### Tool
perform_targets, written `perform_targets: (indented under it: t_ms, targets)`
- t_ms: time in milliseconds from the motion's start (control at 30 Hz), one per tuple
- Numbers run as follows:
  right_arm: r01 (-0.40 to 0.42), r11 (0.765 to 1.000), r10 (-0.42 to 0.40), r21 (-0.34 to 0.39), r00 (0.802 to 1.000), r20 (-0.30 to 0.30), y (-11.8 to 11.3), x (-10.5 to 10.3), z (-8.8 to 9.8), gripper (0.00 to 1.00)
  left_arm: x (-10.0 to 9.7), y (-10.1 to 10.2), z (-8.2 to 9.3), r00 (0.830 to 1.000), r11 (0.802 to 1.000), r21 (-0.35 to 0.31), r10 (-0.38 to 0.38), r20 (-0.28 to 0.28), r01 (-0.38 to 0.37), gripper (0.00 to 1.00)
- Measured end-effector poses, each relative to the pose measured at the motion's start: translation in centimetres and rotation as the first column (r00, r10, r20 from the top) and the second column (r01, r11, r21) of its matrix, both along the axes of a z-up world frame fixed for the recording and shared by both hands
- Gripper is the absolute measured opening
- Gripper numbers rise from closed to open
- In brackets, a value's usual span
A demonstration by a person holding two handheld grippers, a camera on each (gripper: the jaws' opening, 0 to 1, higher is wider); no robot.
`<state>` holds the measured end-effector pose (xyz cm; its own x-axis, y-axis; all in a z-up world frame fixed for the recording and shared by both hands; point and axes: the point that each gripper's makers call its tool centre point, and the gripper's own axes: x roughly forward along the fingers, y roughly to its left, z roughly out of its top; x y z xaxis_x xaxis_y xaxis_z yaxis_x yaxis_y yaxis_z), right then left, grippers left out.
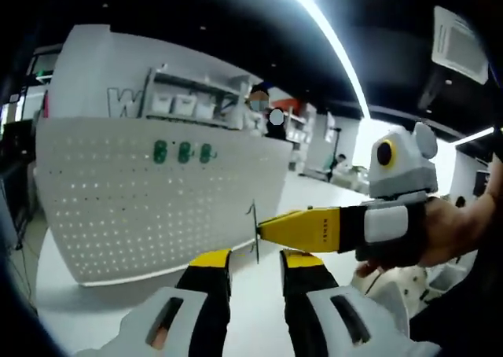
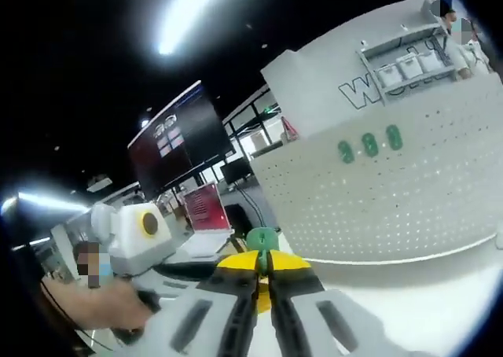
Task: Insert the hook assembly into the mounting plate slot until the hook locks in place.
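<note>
A white pegboard mounting plate (image 1: 157, 200) stands upright on the table, with three green hooks (image 1: 182, 152) pushed into its upper part. My right gripper (image 1: 263, 227) reaches in from the right, held by a hand, shut on a thin metal hook (image 1: 254, 233) a short way in front of the board. In the right gripper view its yellow jaws (image 2: 263, 264) are pressed together on the green base of the hook assembly (image 2: 261, 237), with the pegboard (image 2: 393, 200) and its green hooks (image 2: 369, 145) off to the right. My left gripper (image 1: 257, 257) is open below the hook, holding nothing.
The white table (image 1: 259, 302) runs under and in front of the board. The left gripper (image 2: 134, 231) and a hand show at left in the right gripper view. Behind are a dark monitor (image 2: 177, 149), a red sign (image 2: 206, 207), a shelf of white bins (image 1: 189, 101) and a person (image 1: 258, 105).
</note>
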<state>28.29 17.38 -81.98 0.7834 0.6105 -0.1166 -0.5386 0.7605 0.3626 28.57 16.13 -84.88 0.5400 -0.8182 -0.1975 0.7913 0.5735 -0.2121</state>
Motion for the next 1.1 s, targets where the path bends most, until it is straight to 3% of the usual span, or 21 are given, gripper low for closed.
perform_targets:
  t_ms: [100,367,600,733,967,1100]
  targets:
    - [-0.008,1.000,0.008,-0.013,1.000,0.006,0.0,0.0,0.0,0.00,-0.4,0.0,0.0,1.000,1.000,-0.011,-0.018,0.000,0.018,0.32]
    - [-0.002,0.997,0.005,-0.080,0.999,0.038,-0.7,0.3,-0.1,0.00,-0.4,0.7,-0.1,1.000,1.000,-0.003,0.002,0.014,-0.002,0.67]
    - [0.010,0.993,-0.005,-0.119,0.999,0.042,-1.5,0.4,-0.7,0.00,-0.7,1.0,0.1,1.000,1.000,-0.029,0.005,0.019,-0.004,0.78]
    - [0.006,0.989,0.001,-0.145,0.999,0.053,-1.7,0.6,-0.8,0.00,-0.9,1.2,0.0,1.000,0.998,-0.053,0.017,0.005,-0.017,0.90]
    - [0.025,0.989,-0.015,-0.147,0.998,0.066,-2.1,1.3,-0.7,0.00,-0.8,1.6,0.2,0.999,0.997,-0.068,0.033,-0.013,-0.034,0.95]
    - [0.045,0.988,-0.032,-0.147,0.995,0.092,-2.3,1.8,-0.2,0.00,-0.5,1.8,0.5,0.998,0.993,-0.108,0.047,-0.037,-0.051,0.97]
